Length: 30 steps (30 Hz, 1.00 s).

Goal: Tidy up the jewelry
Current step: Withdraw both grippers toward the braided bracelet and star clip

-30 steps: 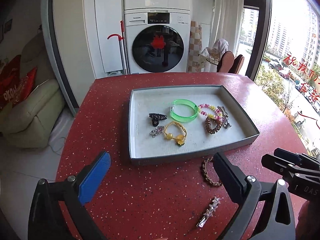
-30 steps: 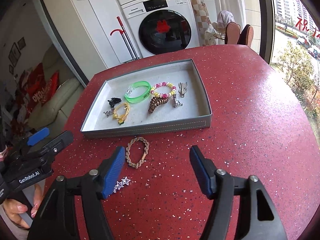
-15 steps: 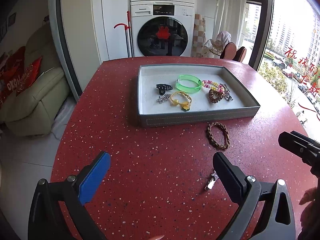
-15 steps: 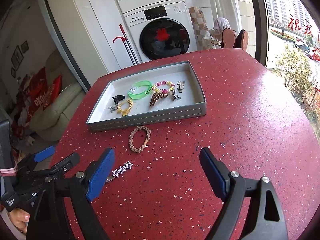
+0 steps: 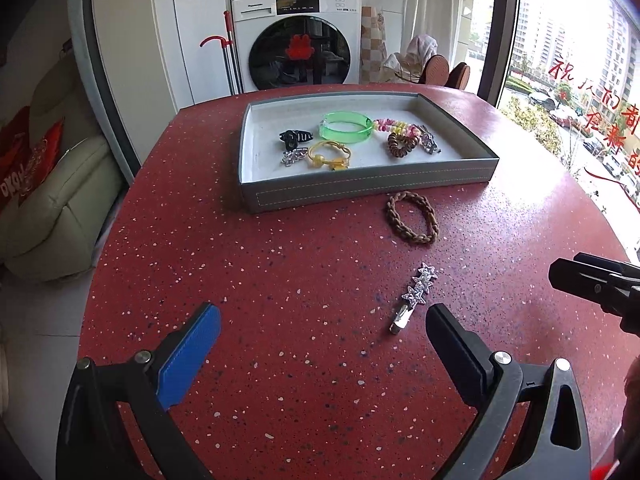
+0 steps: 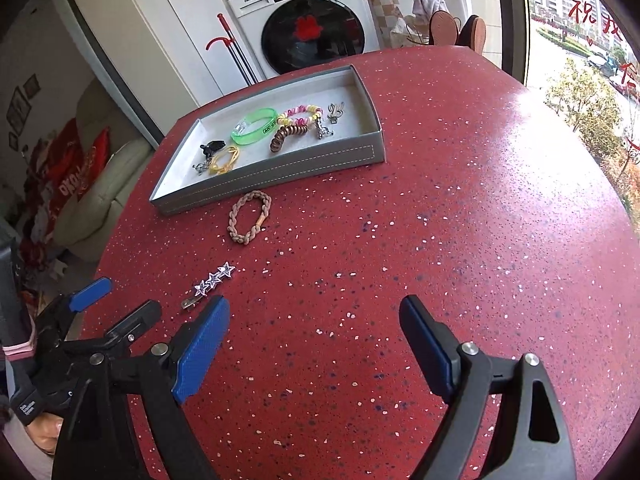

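Observation:
A grey tray (image 5: 360, 190) (image 6: 280, 178) on the red table holds several pieces: a green bangle (image 5: 346, 128), a yellow band, a beaded bracelet and clips. A braided brown bracelet (image 5: 411, 217) (image 6: 249, 217) lies on the table just in front of the tray. A silver star hair clip (image 5: 414, 297) (image 6: 210, 284) lies nearer to me. My left gripper (image 5: 320, 344) is open and empty, with the clip just beyond its right finger. My right gripper (image 6: 316, 336) is open and empty, with the clip just beyond its left finger.
The red speckled table (image 6: 460, 208) curves away at its left and right edges. A washing machine (image 5: 296, 40) stands behind it, a beige sofa (image 5: 52, 184) at the left and a large window (image 5: 580, 80) at the right.
Both grippers have drawn back from the tray toward the near side of the table. The bracelet and star clip now sit farther ahead. Both stay open.

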Motion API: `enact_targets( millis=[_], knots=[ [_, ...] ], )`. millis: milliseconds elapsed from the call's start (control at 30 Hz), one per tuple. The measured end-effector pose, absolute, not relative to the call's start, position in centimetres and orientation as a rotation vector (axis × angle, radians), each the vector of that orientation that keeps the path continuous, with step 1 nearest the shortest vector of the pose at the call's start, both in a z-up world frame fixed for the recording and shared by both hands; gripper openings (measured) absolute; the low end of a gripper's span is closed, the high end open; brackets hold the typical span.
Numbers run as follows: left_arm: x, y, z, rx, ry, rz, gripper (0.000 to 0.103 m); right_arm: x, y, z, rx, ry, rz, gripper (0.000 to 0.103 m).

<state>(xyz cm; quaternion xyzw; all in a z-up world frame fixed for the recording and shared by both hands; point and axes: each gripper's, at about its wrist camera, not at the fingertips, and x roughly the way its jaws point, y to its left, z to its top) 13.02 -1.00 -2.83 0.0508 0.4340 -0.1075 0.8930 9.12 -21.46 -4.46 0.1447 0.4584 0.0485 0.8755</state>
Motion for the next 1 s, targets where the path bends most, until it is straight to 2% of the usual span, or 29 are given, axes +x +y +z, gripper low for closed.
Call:
enact_targets(
  millis=[1000],
  knots=[
    [14.2,-4.6,-4.6,0.18,0.931,-0.308,0.103,15.4,-19.6,-5.3,0.257,1.011,0.152,0.089]
  ],
)
